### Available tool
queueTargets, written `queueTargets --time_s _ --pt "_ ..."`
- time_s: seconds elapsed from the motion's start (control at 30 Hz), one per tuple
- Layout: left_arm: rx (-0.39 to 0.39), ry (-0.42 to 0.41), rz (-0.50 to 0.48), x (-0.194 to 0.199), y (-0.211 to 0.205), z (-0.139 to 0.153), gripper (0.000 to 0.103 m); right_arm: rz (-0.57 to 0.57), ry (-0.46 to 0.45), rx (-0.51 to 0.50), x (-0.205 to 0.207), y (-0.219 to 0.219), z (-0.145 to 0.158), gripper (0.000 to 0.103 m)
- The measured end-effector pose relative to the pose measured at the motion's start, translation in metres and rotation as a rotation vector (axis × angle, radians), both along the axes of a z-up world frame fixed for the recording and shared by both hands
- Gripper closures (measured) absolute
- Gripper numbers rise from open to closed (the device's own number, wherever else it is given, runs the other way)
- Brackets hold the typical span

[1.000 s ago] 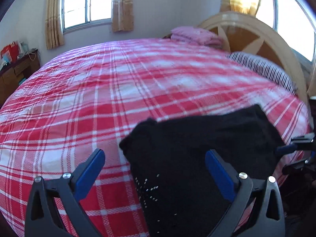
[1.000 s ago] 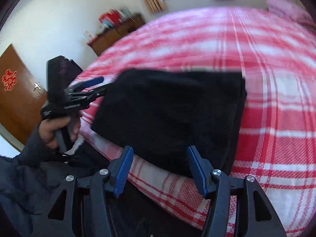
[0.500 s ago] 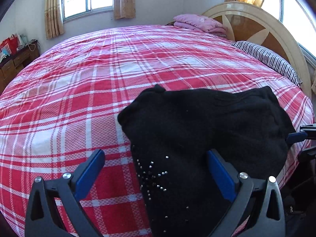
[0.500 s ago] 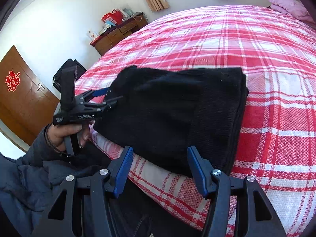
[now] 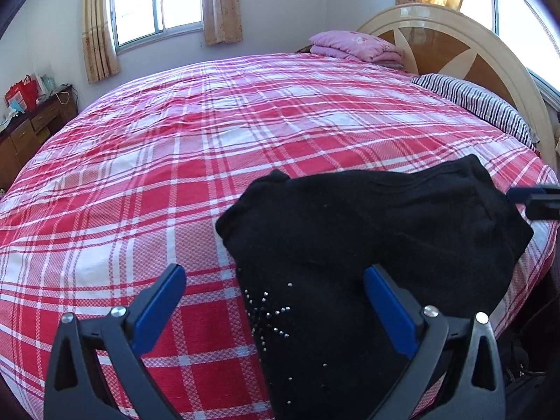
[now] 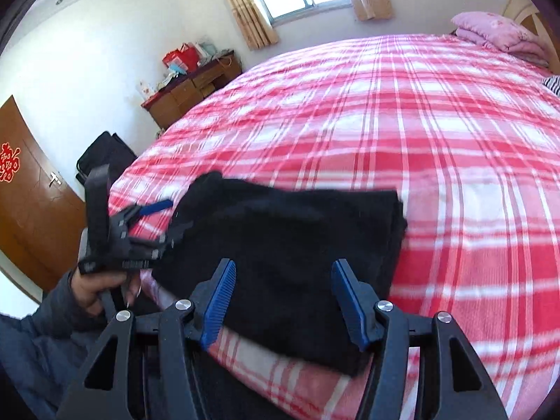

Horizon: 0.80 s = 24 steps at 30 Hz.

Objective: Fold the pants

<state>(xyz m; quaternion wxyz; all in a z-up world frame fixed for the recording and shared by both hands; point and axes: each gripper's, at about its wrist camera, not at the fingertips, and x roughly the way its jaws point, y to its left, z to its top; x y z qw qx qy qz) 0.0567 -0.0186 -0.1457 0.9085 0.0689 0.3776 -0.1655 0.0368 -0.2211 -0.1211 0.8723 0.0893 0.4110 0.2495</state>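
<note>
right hand-held gripper (image 6: 283, 299) lifted back, folded black pants (image 5: 371, 255) on bed (image 5: 175, 175)

Your right gripper (image 5: 535, 199) is cut off by the left wrist picture's right edge. The black pants (image 5: 367, 262) run under the bottom edge there (perhaps over the bed's (image 5: 175, 175) near edge). The right wrist picture is blurred.

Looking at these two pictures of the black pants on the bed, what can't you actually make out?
- Pants, near end: left wrist view, cut off by the bottom edge and the left gripper.
- Number of folded layers: right wrist view, motion blur.
- Items on the dresser: too small.
- Striped pillow: cut by the right edge.
</note>
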Motion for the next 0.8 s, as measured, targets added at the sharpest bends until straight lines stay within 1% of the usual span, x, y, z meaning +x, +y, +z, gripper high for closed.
queueTargets --time_s 0.13,0.17,0.2,0.23,0.3,0.37,0.43,0.47,0.53,0.6,0.7,0.73,0.77,0.8 --pt "0.008 0.004 0.001 0.002 0.001 -0.004 0.000 -0.020 0.024 0.011 0.025 0.005 -0.005 0.043" --pt "0.007 0.011 0.000 0.003 0.002 -0.006 0.000 -0.026 0.042 -0.014 0.032 0.007 -0.009 0.043" --pt "0.001 0.022 0.000 0.005 0.003 -0.008 0.000 -0.045 0.078 -0.061 0.040 0.012 -0.017 0.043" --pt "-0.017 0.035 0.002 0.006 0.005 -0.009 0.000 -0.059 0.096 -0.089 0.044 0.014 -0.020 0.043" --pt "-0.031 0.043 0.010 0.006 0.007 -0.008 0.000 -0.059 0.074 -0.118 0.046 0.023 -0.013 0.043" --pt "-0.018 0.040 0.011 0.004 0.007 -0.006 0.000 -0.015 0.036 -0.137 0.048 0.040 0.003 0.043" --pt "-0.022 0.043 0.016 -0.001 0.010 -0.003 0.000 0.039 0.019 -0.099 0.054 0.056 0.015 0.043" --pt "-0.026 0.047 0.015 -0.003 0.010 -0.003 0.000 0.090 0.015 -0.064 0.062 0.071 0.022 0.043" --pt "-0.028 0.053 0.008 -0.008 0.011 -0.003 0.000 0.175 0.038 -0.013 0.074 0.095 0.024 0.043" --pt "-0.024 0.061 0.005 -0.009 0.011 -0.005 0.000 0.227 0.084 0.006 0.094 0.121 0.016 0.043" --pt "-0.015 0.075 0.001 -0.009 0.010 -0.011 0.000 0.260 0.175 -0.058 0.118 0.151 -0.015 0.043" --pt "-0.018 0.084 -0.002 -0.008 0.010 -0.013 0.000 0.248 0.187 -0.107 0.124 0.157 -0.026 0.043" --pt "-0.026 0.096 -0.004 -0.007 0.011 -0.015 0.000 0.194 0.171 -0.192 0.130 0.161 -0.037 0.043" --pt "-0.041 0.111 -0.003 -0.005 0.012 -0.018 0.000 0.189 0.175 -0.191 0.136 0.161 -0.044 0.043"
